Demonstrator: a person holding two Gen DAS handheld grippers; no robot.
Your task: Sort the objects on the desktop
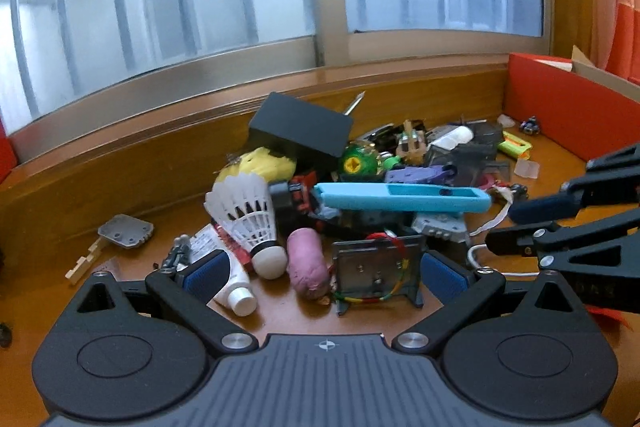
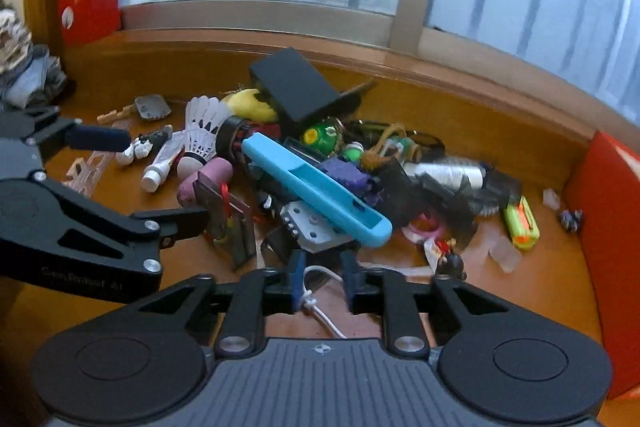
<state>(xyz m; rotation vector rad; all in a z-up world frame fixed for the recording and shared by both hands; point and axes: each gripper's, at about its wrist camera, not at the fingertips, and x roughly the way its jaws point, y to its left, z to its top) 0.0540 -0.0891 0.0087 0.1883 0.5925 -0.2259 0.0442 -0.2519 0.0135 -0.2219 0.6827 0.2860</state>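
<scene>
A heap of small objects lies on the wooden desk point(image 1: 292, 311). In it are a long light-blue case point(image 1: 404, 201) point(image 2: 316, 183), a white shuttlecock point(image 1: 248, 215) point(image 2: 202, 131), a pink roll point(image 1: 306, 263) point(image 2: 204, 179), a white tube point(image 1: 236, 287) point(image 2: 162, 163), a grey metal plate with coloured wire point(image 1: 376, 271) point(image 2: 230, 223) and a black box point(image 1: 300, 127) point(image 2: 298, 89). My left gripper point(image 1: 324, 273) point(image 2: 164, 179) is wide open, with the tube, pink roll and plate ahead of its fingers. My right gripper point(image 2: 324, 279) point(image 1: 502, 230) stands narrowly open over a white cable point(image 2: 320, 303), holding nothing.
An orange box wall point(image 1: 568, 115) point(image 2: 600, 227) bounds the right side, and a raised wooden ledge under the window bounds the back. A neon green toy point(image 2: 520, 223) and clear bits lie at the right. A grey plate point(image 1: 126, 231) and wooden piece point(image 1: 84, 263) lie at the left.
</scene>
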